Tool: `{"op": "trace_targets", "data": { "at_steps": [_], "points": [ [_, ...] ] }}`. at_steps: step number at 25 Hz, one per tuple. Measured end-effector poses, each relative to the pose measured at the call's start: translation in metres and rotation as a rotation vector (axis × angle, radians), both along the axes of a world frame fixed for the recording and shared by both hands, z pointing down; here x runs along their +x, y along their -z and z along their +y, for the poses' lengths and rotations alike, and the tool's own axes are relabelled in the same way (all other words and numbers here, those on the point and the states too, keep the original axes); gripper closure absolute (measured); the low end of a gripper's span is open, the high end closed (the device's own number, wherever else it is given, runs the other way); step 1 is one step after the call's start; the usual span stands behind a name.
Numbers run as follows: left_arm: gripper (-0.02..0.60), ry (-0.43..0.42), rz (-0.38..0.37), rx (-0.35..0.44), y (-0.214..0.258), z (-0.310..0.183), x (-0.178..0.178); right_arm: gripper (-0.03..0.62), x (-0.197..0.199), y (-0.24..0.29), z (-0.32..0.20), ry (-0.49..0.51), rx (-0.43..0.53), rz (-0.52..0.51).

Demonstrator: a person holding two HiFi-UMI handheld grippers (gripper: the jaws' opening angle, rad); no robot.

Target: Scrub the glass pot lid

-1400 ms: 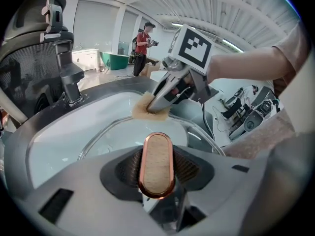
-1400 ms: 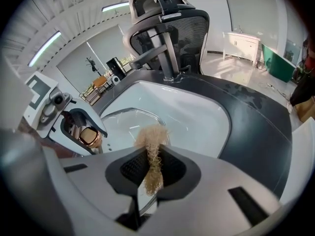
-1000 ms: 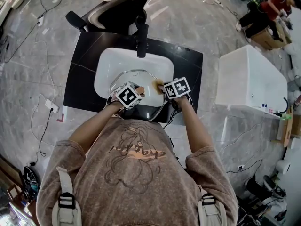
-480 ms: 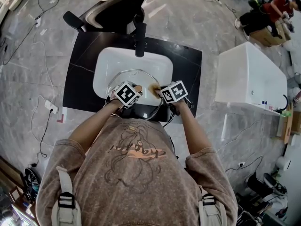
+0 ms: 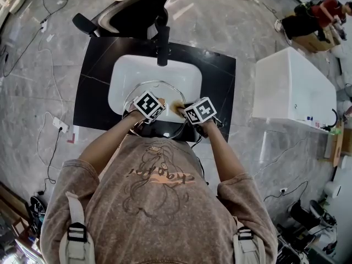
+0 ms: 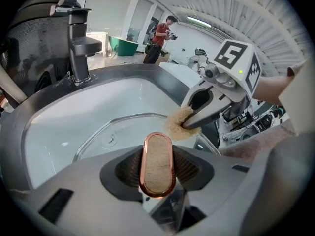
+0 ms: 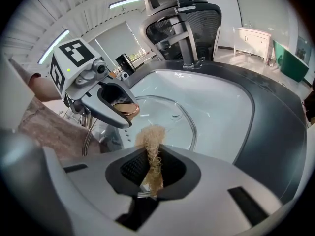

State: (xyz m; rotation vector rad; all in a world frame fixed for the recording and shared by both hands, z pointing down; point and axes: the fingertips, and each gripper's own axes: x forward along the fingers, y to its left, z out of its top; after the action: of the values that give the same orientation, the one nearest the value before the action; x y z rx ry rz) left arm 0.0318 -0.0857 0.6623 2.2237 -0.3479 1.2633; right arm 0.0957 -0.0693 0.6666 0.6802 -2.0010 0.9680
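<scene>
Lid handle [image 6: 157, 162] in left gripper [image 6: 157, 175]

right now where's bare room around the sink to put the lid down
Bare counter left of the basin and right of it. The basin's far strip by the faucet is open. Crowded at the near rim: glass lid, left gripper on its handle, right gripper holding the scrub pad.

The lid [image 6: 114, 131] is clear glass (shiny copper-rimmed knob [image 6: 157, 164]), the scrubber [image 7: 150, 142] coarse fibre.
</scene>
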Motion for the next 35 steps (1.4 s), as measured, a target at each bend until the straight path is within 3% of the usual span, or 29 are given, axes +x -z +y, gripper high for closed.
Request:
{"op": "trace_targets", "data": {
  "at_steps": [11, 35],
  "points": [
    [0.400, 0.029, -0.040, -0.099, -0.009, 0.000, -0.009, 0.542, -0.030, 0.007, 0.016, 0.037, 0.010, -0.027],
    [0.400, 0.011, -0.091, -0.214, -0.015, -0.001, -0.009, 0.542, -0.051, 0.015, 0.031, 0.044, -0.013, -0.102]
  ]
}}
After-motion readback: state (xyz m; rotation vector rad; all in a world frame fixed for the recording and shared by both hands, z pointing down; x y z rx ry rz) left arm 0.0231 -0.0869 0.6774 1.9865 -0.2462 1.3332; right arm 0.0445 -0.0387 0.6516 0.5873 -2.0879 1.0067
